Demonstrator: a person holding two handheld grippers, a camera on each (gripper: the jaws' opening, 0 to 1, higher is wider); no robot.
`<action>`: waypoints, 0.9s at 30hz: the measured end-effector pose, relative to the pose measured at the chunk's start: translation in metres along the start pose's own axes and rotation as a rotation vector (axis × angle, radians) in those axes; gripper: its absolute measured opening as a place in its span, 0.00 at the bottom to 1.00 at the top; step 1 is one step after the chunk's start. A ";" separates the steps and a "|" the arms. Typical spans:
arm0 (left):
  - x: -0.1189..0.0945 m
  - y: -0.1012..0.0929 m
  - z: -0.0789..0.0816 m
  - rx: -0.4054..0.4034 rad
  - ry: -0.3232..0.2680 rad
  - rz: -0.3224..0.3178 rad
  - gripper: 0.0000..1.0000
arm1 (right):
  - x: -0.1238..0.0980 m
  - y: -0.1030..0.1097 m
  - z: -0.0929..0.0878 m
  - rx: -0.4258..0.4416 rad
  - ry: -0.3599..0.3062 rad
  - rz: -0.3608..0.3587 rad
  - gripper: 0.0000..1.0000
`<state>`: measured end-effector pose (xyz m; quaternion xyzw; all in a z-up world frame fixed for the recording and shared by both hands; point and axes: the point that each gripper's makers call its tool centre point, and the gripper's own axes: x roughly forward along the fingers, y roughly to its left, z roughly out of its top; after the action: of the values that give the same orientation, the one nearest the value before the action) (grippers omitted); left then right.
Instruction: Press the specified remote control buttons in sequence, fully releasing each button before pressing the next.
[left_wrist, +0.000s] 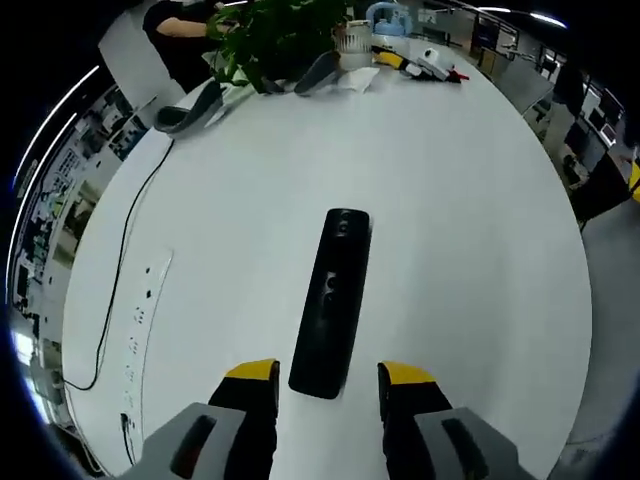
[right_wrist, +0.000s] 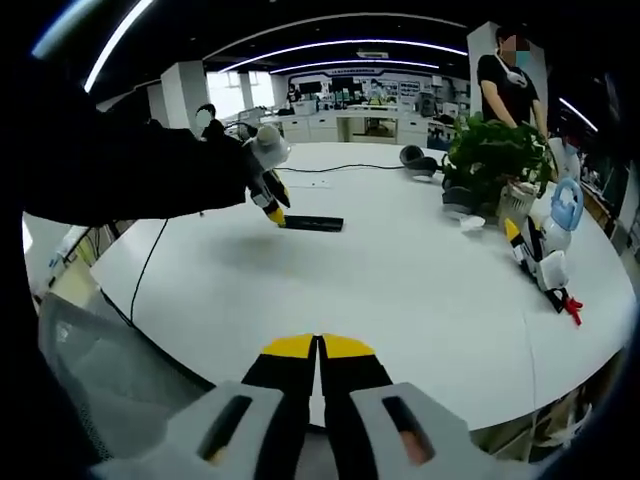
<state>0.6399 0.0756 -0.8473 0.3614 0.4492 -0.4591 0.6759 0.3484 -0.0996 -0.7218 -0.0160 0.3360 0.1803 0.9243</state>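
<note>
Black remote (left_wrist: 333, 300) lying flat on the white table (left_wrist: 470, 200), lengthwise, well short of the potted plant (left_wrist: 270, 35) at the far edge. Left gripper (left_wrist: 328, 385) parted, jaws either side of the remote's near end, likely to steady it. Right gripper (right_wrist: 318, 350) pressed closed on nothing, held back at the near edge, probably ready as a pressing tip.

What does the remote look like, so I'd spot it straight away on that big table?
Start at the round white table with the plant at its far edge. On the bare middle, between the open left gripper jaws, lies the remote: a long, slim black bar, alone there, unlike the white power strip near the rim.
</note>
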 end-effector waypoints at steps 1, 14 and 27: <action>0.004 0.001 -0.003 0.004 0.014 -0.007 0.41 | 0.000 0.000 0.000 0.000 0.001 0.002 0.00; 0.017 0.006 -0.003 -0.024 0.041 -0.072 0.33 | 0.001 0.002 -0.004 0.002 0.024 0.009 0.00; 0.014 0.004 -0.004 0.047 0.026 -0.071 0.24 | 0.000 0.002 -0.004 -0.002 0.027 0.005 0.00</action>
<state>0.6450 0.0768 -0.8617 0.3668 0.4594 -0.4887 0.6446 0.3451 -0.0979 -0.7253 -0.0184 0.3485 0.1826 0.9191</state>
